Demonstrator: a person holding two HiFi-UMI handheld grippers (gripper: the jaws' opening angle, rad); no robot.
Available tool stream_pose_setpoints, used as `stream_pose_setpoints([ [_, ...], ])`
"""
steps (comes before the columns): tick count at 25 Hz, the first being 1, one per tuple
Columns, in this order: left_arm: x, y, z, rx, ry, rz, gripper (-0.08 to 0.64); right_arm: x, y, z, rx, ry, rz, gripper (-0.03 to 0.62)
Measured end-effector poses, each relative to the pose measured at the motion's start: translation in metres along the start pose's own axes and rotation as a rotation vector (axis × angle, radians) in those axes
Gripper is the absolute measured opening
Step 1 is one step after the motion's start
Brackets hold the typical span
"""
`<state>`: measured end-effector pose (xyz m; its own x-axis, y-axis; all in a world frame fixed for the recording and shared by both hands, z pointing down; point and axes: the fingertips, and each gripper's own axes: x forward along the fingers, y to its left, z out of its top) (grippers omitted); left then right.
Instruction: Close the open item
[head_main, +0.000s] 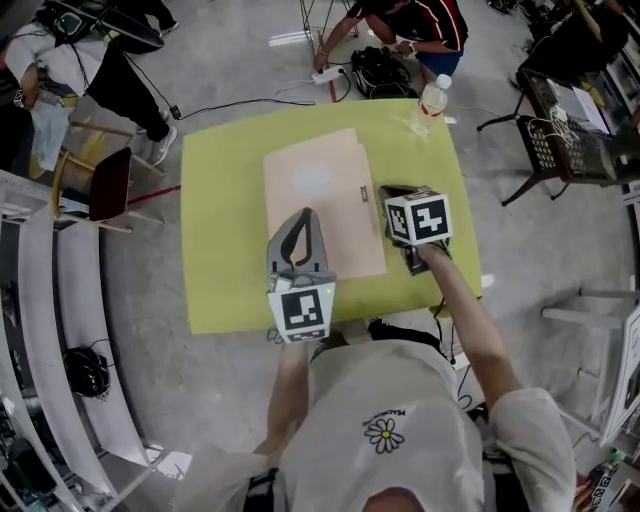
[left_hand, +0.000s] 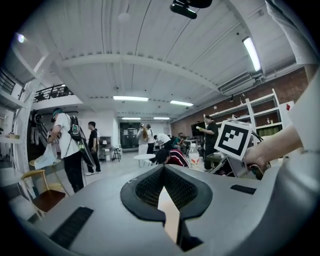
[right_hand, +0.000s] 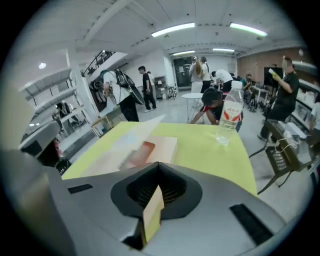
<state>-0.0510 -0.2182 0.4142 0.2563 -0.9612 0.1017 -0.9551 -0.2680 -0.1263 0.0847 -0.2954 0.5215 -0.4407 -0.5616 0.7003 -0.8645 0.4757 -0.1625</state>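
On the yellow table (head_main: 220, 200) the tan folder (head_main: 320, 200) lies mid-surface, its cover apparently part-raised. Left tongs (head_main: 305, 218) and right tongs (right_hand: 159, 166) are both pressed together, empty. Risk: blunt tips skid the folder toward the bottle (head_main: 432, 100) instead of flipping the cover.

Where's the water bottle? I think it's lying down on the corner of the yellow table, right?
Not quite. The water bottle is standing upright, not lying down, on the corner of the yellow table. The right gripper view shows it.
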Motion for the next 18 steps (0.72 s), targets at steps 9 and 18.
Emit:
stream_pose_setpoints([
  [9,0.014,-0.015,-0.036,-0.011,0.089,-0.019,0.014,-0.027,0.028,0.043,0.183,-0.204,0.250,0.012],
  [18,0.013,-0.011,-0.035,-0.012,0.087,-0.015,0.014,0.001,0.042,0.033,0.336,-0.107,0.369,0.136],
])
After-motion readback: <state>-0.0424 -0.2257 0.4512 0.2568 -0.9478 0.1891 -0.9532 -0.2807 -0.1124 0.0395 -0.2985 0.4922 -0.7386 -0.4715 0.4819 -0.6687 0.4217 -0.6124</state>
